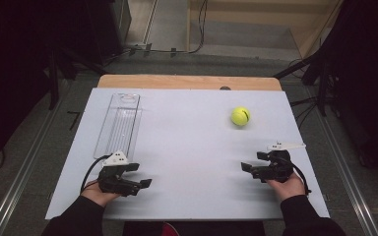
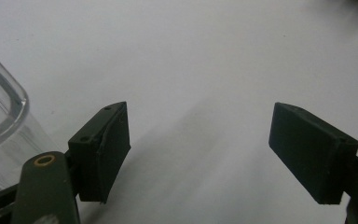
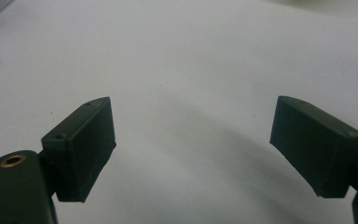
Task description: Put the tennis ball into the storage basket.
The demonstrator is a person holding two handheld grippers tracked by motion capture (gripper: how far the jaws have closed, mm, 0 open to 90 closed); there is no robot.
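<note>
Opening stance, nothing picked up yet. Far left on the white counter (image 1: 187, 147): clear plastic tray (image 1: 119, 123), long, see-through, lying empty just ahead of the left gripper (image 1: 139, 175). Fingers (image 2: 103, 149) spread wide there, holding nothing. Further right, yellow-green tennis ball (image 1: 240, 116), fuzzy, dark seam showing, resting alone toward the far right of the counter. Right gripper (image 1: 252, 162) near it, fingers (image 3: 84, 144) wide too, empty. Next move, likely: reach forward, straddle the ball, close gently so as not to roll it.

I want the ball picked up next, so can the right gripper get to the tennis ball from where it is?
Probably yes: the right gripper is open, and only bare white tabletop lies between it and the tennis ball.
</note>
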